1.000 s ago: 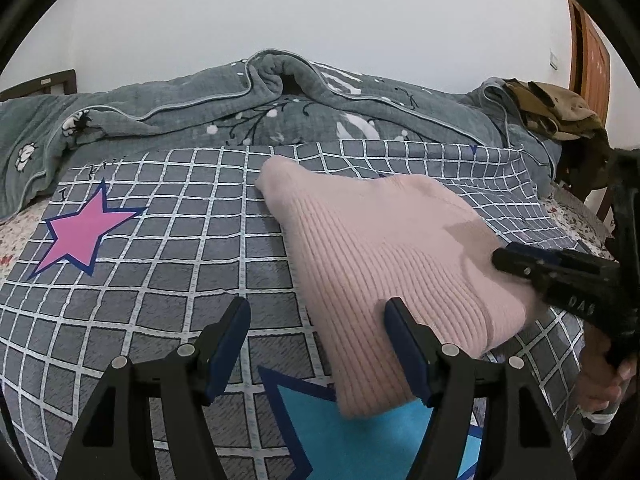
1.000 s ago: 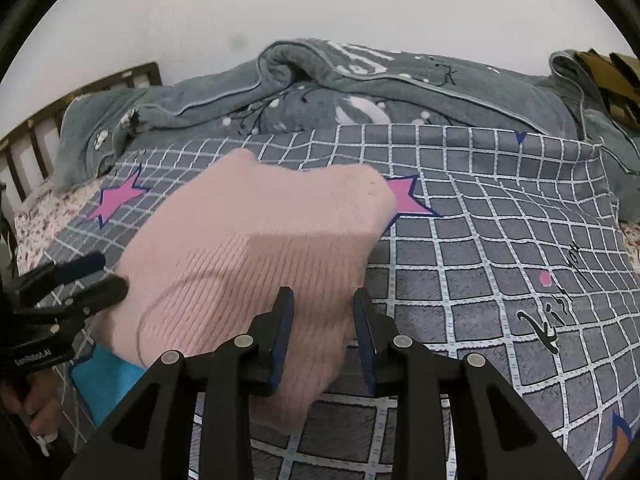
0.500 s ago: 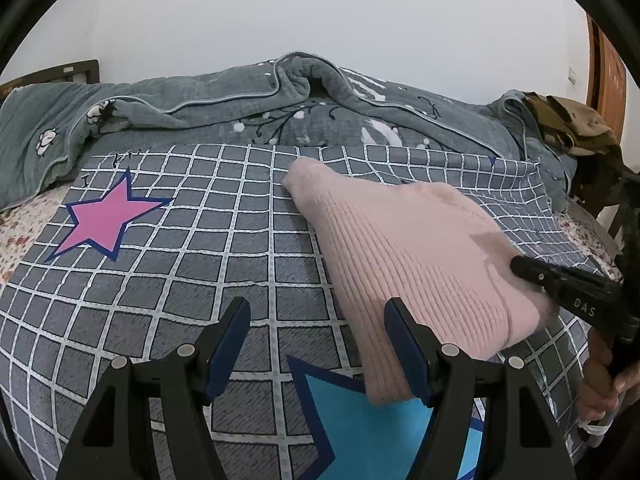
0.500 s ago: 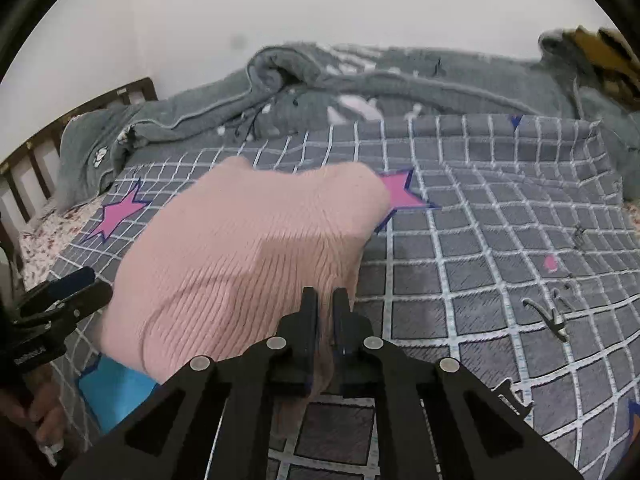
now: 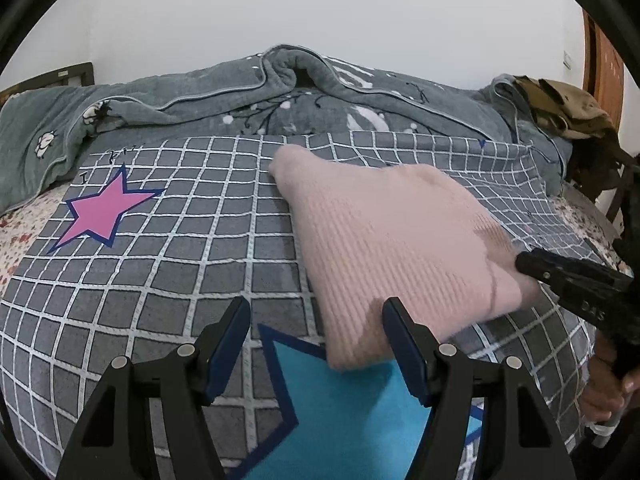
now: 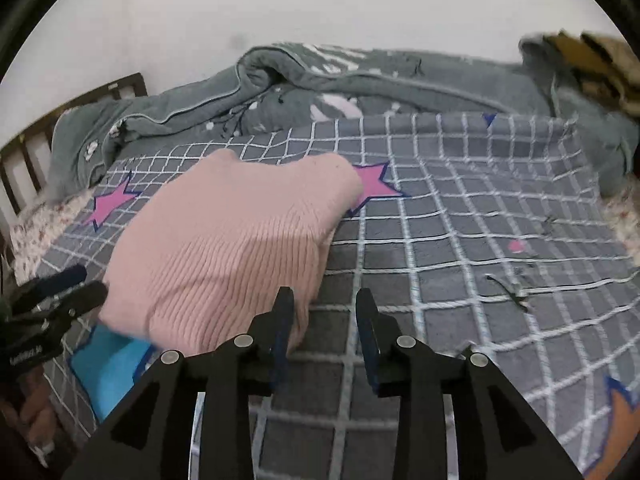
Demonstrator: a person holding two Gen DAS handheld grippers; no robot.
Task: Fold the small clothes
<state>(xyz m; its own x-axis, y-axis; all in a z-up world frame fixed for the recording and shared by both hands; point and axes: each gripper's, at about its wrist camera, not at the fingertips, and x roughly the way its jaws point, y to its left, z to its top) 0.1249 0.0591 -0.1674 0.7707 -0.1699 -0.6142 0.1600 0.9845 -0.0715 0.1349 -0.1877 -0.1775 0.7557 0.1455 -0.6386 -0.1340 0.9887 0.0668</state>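
Note:
A folded pink ribbed knit garment [image 5: 392, 240] lies on the grey checked bedsheet [image 5: 180, 248]; it also shows in the right wrist view [image 6: 228, 248]. My left gripper [image 5: 316, 340] is open and empty, its right finger at the garment's near corner. My right gripper [image 6: 324, 320] is open and empty, its left finger beside the garment's near right edge. The right gripper also shows at the garment's right edge in the left wrist view [image 5: 576, 284]. The left gripper shows at the left in the right wrist view [image 6: 56, 300].
A rumpled grey blanket [image 5: 280, 92] lies along the far side of the bed. A pile of khaki clothes [image 5: 568, 108] sits at the far right. A wooden bed rail [image 6: 40, 148] runs on the left. Pink [image 5: 104, 212] and blue [image 5: 344, 412] stars are printed on the sheet.
My right gripper was shut on the garment's near edge half a second ago and has now opened and let go. The garment lies settled on the sheet. The left gripper stayed open.

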